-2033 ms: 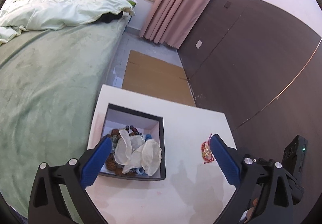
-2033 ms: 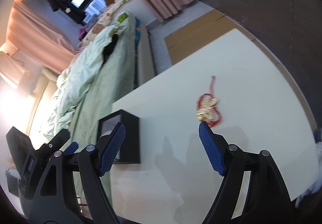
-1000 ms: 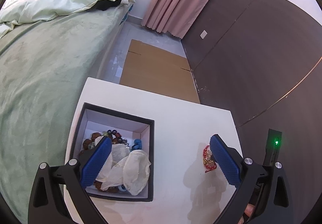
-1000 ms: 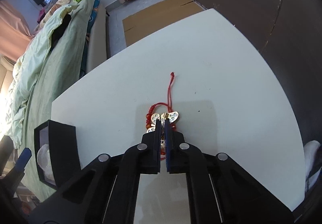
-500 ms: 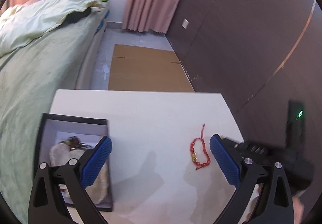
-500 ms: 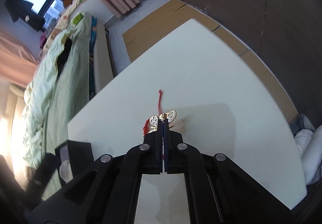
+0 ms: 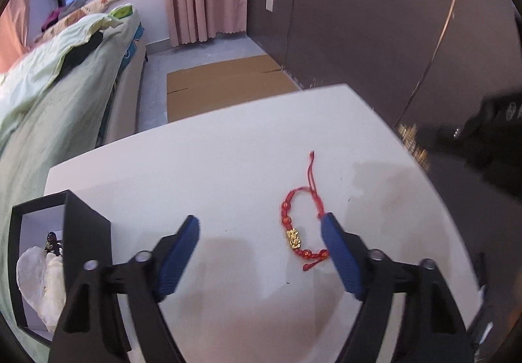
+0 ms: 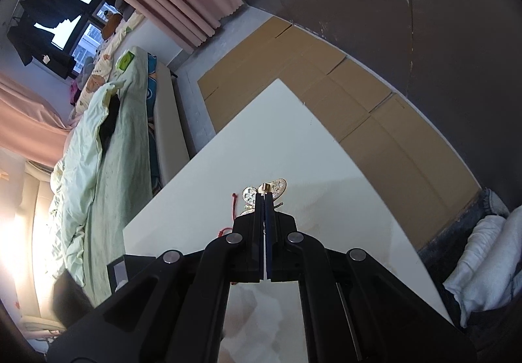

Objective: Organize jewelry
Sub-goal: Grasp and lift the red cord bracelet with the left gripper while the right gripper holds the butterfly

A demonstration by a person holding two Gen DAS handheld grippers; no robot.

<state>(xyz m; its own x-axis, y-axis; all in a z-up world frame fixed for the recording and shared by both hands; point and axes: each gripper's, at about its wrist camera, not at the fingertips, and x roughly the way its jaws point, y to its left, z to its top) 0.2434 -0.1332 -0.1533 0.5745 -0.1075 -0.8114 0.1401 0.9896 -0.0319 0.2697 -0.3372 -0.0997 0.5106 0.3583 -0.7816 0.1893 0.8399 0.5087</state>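
While the black jewelry box (image 7: 88, 232) sits at the tabletop's (image 7: 228, 167) left edge, white pouches and dark beads inside, left claw (image 7: 261, 229) hovers right of the box, fingers spread wide, holding nothing. Red beaded bracelet (image 7: 295, 226) with gold charm lies flat on tabletop, well right of box, just beside the left claw's right finger (image 7: 339, 252). Right claw (image 8: 263, 196) pinched tight on a gold butterfly ornament (image 8: 266, 190), lifted above tabletop, wings showing past the tips.
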